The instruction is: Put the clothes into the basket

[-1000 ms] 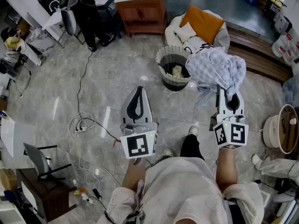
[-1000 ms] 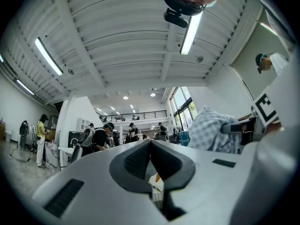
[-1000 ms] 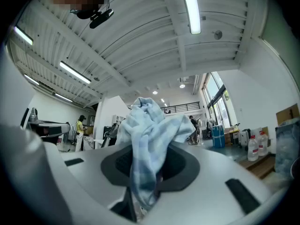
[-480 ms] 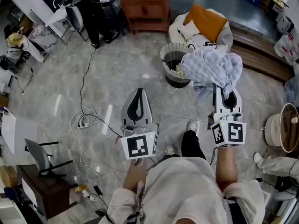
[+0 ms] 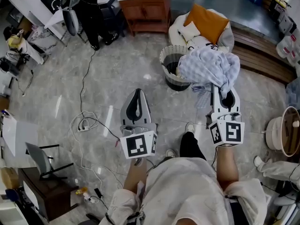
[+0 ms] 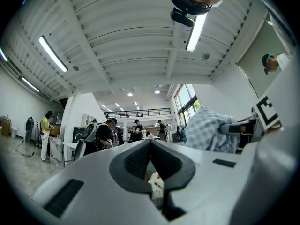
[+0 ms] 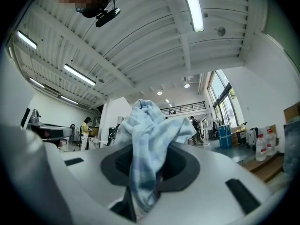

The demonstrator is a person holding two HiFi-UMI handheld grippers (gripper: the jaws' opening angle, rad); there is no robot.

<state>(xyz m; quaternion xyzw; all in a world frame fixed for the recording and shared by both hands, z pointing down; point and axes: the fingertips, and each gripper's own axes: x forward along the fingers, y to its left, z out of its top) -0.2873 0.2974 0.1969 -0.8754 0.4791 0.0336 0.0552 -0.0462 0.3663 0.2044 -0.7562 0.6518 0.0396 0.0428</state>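
The checked cloth (image 5: 206,68) is clamped in the right claw (image 5: 223,93) and bunches up over its jaws. In the head view it covers the right side of the basket (image 5: 165,59), which stands on the floor (image 5: 70,102) farther off. An orange cushion (image 5: 206,25) lies beyond the basket. The left claw (image 5: 136,95), to the left of the cloth, has its jaws together on nothing.

Soft, crumpled checked cloth of the garment (image 5: 206,68); matt white plastic, dark ribbed pads (image 6: 134,161) on left tool (image 5: 136,93) and right tool (image 5: 224,95); woven basket (image 5: 163,60) wall; glossy polished stone floor (image 5: 117,64); brown wooden cabinet (image 5: 145,9).
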